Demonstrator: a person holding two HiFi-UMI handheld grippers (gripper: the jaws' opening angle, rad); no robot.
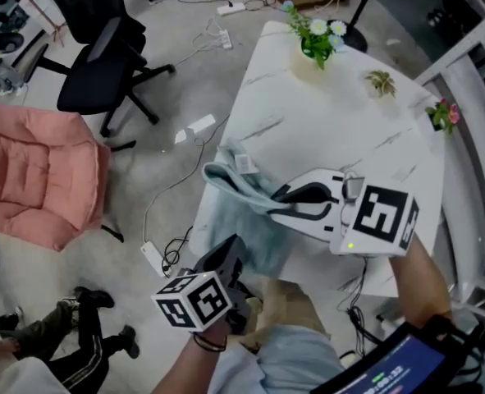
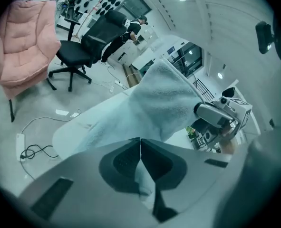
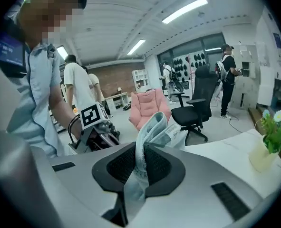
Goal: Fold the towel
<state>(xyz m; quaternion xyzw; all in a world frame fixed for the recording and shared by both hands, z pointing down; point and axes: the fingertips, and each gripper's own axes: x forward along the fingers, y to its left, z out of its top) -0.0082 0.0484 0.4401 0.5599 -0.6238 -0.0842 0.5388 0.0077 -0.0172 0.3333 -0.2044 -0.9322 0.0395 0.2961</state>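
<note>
A light blue towel [image 1: 244, 197] hangs lifted over the near left edge of the white marble table [image 1: 332, 130], stretched between both grippers. My right gripper [image 1: 277, 197] is shut on a bunched upper edge near the white label; in the right gripper view the towel [image 3: 154, 127] stands pinched between the black pads [image 3: 126, 165]. My left gripper [image 1: 235, 257], lower and nearer to me, is shut on another edge. In the left gripper view the towel [image 2: 159, 103] rises from the closed jaws toward the right gripper [image 2: 221, 113].
A vase of flowers [image 1: 316, 43] and two small plants [image 1: 382, 80] [image 1: 443, 115] stand on the table's far side. A pink chair [image 1: 37, 175], a black office chair [image 1: 102, 56] and cables with a power strip [image 1: 153, 257] are on the floor to the left. A person's legs [image 1: 86, 335] show at bottom left.
</note>
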